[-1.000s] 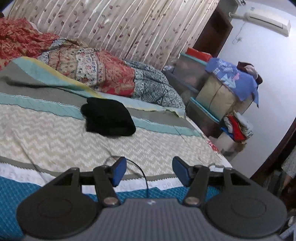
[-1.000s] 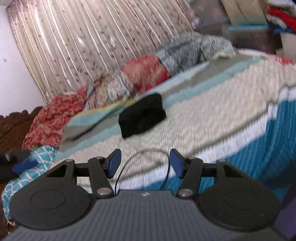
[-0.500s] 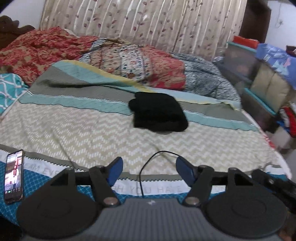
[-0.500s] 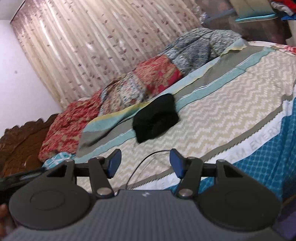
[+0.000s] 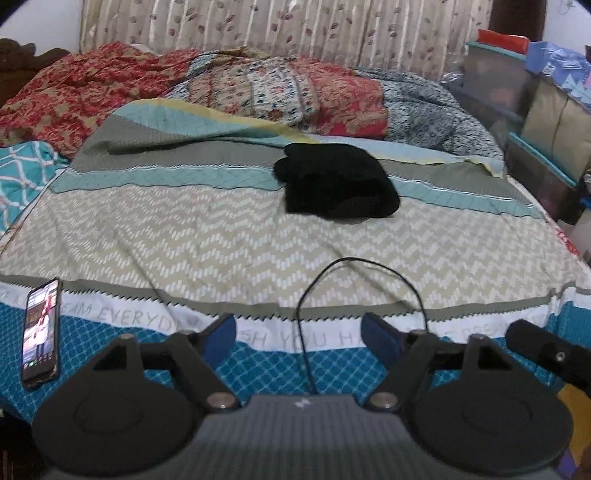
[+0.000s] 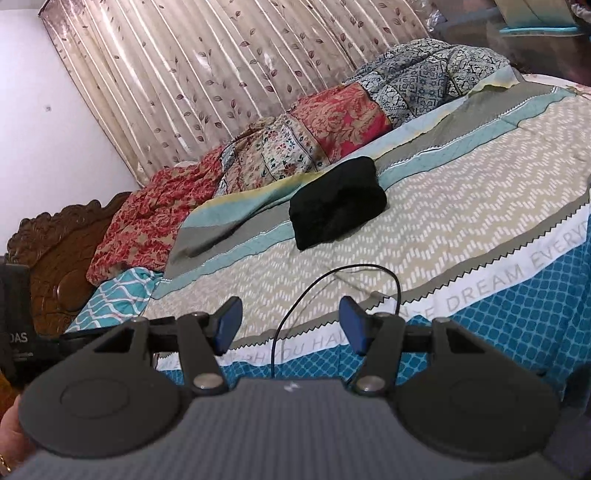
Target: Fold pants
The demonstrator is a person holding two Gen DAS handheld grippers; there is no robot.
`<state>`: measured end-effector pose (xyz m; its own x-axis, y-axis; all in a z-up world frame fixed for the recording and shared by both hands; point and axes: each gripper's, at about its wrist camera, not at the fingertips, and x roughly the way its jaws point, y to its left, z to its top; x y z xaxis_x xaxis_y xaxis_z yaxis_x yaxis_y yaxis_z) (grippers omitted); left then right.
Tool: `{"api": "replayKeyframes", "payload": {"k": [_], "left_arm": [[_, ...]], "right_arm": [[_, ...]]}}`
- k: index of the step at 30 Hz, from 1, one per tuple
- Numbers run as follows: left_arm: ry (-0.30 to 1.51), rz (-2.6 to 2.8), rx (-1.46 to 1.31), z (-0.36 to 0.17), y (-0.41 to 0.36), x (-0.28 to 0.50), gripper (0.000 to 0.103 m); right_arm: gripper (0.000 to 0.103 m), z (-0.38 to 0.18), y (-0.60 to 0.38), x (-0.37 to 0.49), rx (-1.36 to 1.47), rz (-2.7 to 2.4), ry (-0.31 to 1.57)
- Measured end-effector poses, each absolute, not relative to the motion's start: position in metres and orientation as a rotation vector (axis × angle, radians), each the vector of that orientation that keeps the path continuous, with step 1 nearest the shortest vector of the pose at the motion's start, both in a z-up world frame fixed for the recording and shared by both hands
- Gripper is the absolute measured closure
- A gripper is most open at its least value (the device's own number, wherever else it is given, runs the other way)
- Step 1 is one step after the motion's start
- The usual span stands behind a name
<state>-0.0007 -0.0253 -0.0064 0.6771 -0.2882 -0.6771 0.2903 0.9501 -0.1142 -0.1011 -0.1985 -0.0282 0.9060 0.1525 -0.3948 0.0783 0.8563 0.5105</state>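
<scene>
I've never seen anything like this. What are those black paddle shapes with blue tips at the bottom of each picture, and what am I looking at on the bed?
Each picture comes from a small wide-angle camera mounted on a hand-held tool, looking forward along its two fingers. A person holds one tool in each hand; there is no robot arm. The black paddles are the tool's body, and the blue-tipped fingers do the pinching. The left gripper and the right gripper both stand open and hold nothing. Ahead lies the zigzag-patterned bedspread, and on it a black folded bundle of pants, seen again from the right tool. A smartphone with a lit screen lies near the bed's front edge. A heap of patterned quilts runs along the far side, before the leaf-print curtain.
</scene>
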Motion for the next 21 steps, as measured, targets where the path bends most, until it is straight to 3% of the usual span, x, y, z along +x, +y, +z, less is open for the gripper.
{"api": "replayKeyframes", "payload": {"k": [4, 21], "left_arm": [[0.768, -0.285, 0.020, -0.009, -0.022, 0.000, 0.000], [0.726, -0.159, 0.125, -0.006, -0.010, 0.003, 0.000]], "right_arm": [[0.043, -0.029, -0.192, -0.101, 0.535, 0.026, 0.458], [0.034, -0.032, -0.173, -0.094, 0.538, -0.008, 0.511]]}}
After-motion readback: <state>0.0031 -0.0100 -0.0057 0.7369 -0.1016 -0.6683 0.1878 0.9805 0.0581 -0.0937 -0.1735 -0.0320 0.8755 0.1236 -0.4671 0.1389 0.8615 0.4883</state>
